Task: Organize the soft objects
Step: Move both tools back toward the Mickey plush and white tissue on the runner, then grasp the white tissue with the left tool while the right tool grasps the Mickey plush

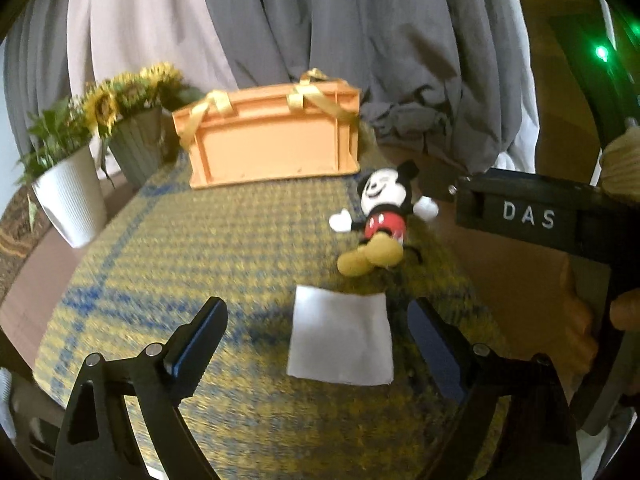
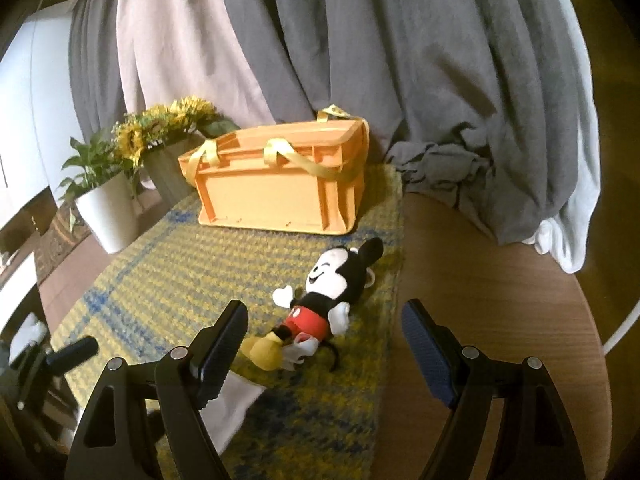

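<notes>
The left tool (image 1: 316, 332) is spread wide, holding nothing, over a white cloth (image 1: 340, 340) that lies flat on the yellow-and-blue mat (image 1: 180, 248). Just beyond the cloth, a Mickey plush (image 1: 380, 216) lies on its back on the mat, short of the orange crate (image 1: 272, 136), which stands on its side with yellow ribbons. The right tool (image 2: 324, 344), also wide and empty, hangs near the plush's feet; its body reads "DAS" (image 1: 528, 216). Left of the crate stand sunflowers (image 1: 132, 92) and a white pot (image 1: 72, 200). The mat covers a wooden worktop (image 2: 500, 280).
</notes>
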`<state>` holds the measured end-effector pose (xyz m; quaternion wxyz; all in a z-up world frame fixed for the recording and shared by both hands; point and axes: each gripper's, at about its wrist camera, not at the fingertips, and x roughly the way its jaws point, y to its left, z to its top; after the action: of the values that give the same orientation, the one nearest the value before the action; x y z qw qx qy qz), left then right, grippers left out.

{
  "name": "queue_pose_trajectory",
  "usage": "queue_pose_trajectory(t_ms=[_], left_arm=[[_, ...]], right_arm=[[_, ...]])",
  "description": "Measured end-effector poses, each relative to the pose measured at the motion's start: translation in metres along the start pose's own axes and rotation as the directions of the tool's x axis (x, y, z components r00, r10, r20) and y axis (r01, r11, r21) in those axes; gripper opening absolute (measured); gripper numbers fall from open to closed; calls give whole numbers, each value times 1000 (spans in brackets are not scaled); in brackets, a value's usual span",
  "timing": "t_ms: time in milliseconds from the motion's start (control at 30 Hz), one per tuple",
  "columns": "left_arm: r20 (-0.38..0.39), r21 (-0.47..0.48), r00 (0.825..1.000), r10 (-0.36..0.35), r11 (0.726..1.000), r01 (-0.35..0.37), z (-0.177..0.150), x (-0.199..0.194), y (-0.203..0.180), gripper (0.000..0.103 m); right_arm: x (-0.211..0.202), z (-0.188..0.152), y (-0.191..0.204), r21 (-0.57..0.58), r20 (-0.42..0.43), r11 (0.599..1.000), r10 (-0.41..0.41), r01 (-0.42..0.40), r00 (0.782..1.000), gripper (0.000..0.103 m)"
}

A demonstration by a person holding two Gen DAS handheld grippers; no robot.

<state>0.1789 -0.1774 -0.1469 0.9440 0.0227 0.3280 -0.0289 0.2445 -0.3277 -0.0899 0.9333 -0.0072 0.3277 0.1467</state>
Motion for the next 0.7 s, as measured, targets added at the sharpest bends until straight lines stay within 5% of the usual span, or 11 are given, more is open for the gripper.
queue_pose_trajectory(t_ms=[700], left_arm=[[-142,-51,990,-12,999,5,-17,67,-9,77]], right_arm=[[83,-11,-8,40,-123,995,96,-91,988,73]])
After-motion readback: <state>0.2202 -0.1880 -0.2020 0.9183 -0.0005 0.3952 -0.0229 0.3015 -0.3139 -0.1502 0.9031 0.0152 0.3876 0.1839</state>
